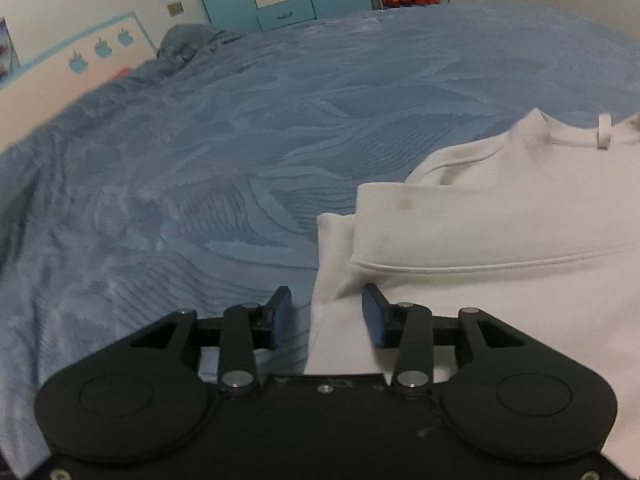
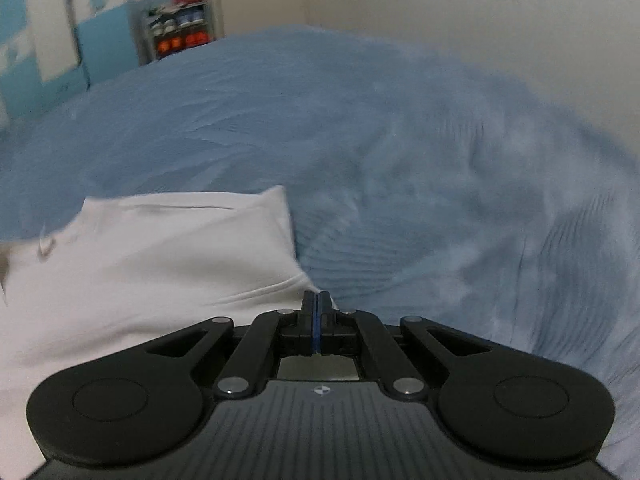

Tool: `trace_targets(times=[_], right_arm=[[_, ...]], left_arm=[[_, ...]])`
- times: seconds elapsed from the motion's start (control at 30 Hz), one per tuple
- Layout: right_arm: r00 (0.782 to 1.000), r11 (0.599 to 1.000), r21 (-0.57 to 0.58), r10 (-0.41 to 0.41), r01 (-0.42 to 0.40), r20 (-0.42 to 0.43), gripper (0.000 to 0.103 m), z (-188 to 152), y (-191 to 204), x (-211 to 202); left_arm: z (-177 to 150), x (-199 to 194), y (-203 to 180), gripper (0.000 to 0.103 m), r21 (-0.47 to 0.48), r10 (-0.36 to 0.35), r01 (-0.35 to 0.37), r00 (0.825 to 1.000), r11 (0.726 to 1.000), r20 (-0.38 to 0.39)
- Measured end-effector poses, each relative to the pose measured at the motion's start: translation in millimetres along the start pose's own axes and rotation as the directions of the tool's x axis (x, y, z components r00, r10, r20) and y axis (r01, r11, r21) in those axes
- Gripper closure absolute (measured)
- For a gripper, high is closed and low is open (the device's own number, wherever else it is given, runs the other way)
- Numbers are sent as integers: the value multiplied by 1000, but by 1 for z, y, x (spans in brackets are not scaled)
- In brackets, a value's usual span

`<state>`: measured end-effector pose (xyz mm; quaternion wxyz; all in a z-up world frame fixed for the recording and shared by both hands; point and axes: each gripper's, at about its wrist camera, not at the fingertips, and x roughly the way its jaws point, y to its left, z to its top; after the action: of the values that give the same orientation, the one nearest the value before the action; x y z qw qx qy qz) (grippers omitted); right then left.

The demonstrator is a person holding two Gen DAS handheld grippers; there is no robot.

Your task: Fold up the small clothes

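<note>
White sweatshirt [image 1: 500, 232] lies partly folded on blue bedspread [image 1: 240, 160], near the bed's close edge, collar pointing away. Left hand-held gripper [image 1: 326, 314] wide, jaws straddling the garment's left folded edge, not yet pinching. Right hand-held gripper [image 2: 317, 312] fully closed at the garment's right edge; cannot tell whether any cloth is caught between the pads. Fabric looks soft, thick, light, floppy: likely sags and slips when lifted. Best hold: pinch the doubled edge or hem corners, both layers together, low to bed.
</note>
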<state>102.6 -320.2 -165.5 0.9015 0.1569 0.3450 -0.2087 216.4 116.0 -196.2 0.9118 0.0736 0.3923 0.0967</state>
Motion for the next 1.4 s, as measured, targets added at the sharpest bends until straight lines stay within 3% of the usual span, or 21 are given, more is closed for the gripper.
trace_targets(times=[0.1,0.23,0.33,0.43,0.5,0.57,0.67,0.73,0.83,0.93,1.17,1.4], right_arm=[[1000,1000,12,9,-9,24,102,2,-2,-3],[992,997,-33,71,-68,109,92,4,6,-28],[986,989,-11,146,-145,80,86,2,1,-44],[979,979,30,199,-200,51,64,-8,-18,-66],[978,977,57,202,-205,45,33,-19,-36,-82],[978,976,52,208,-209,25,22,-33,-51,-99],[983,983,22,181,-181,-25,22,-55,-68,-118],[985,983,90,164,-159,-56,22,-65,-82,-123],[973,951,245,215,-190,-81,27,-75,-97,-124],[965,928,300,253,-222,-68,32,-82,-97,-117],[975,896,400,221,-194,-22,49,-80,-97,-111],[975,885,415,224,-209,14,59,-81,-90,-124]], left_arm=[[0,2,16,61,-104,-62,60,998,993,-18],[9,-18,30,65,-147,-114,109,993,983,-23],[11,-48,43,64,-173,-185,185,983,967,15],[3,-75,48,64,-130,-220,220,975,967,15],[-7,-90,49,62,-100,-239,239,971,966,5],[-23,-102,49,60,-80,-238,237,971,968,-7],[-48,-111,44,59,-69,-250,246,967,967,-48],[-61,-112,41,59,-80,-257,251,963,965,-76],[-73,-113,32,59,-62,-257,252,961,966,-99],[-73,-114,27,58,-27,-243,241,965,970,-101],[-74,-114,30,58,-32,-252,250,961,968,-109],[-72,-113,35,58,-48,-256,252,961,967,-108]])
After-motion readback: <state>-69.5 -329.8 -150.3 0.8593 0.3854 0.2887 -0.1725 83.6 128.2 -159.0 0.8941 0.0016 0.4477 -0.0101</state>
